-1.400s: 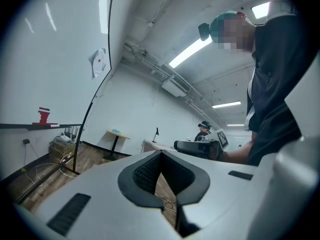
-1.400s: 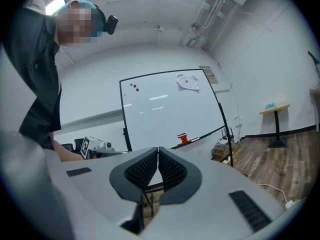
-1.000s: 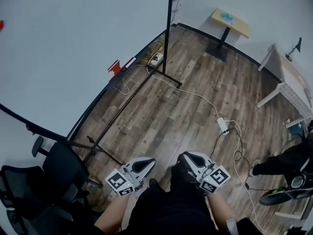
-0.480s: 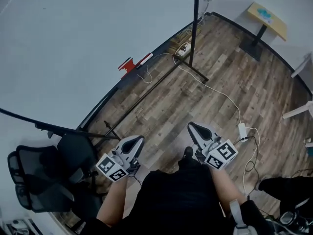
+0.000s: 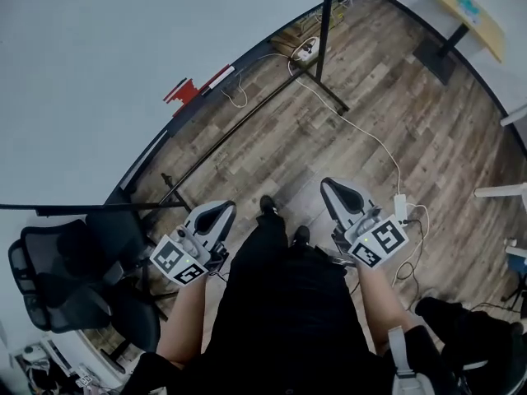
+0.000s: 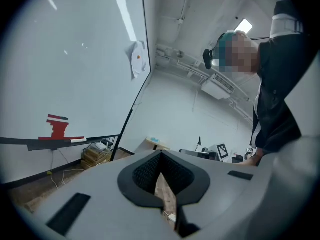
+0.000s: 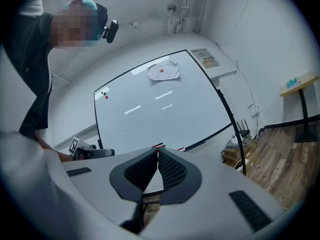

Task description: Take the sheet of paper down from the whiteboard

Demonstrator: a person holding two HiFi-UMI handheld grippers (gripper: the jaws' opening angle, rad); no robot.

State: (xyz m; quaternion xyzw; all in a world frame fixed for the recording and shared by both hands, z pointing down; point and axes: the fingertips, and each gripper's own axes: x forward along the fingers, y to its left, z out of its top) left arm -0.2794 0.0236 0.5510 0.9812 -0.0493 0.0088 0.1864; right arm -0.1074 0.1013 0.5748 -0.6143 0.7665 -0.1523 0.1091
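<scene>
Zero grip yet: left claw [image 5: 224, 207] and right claw [image 5: 326, 184] pressed together, empty | now nearer whiteboard [image 7: 160, 115] than a second ago | sheet of paper [image 7: 163, 72] pinned high, untouched, needs reaching up.

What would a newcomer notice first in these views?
The big whiteboard stands ahead, with a crumpled sheet of paper pinned near its top edge by a small red magnet. The left gripper and right gripper are shut and empty, low over the wood floor.
</scene>
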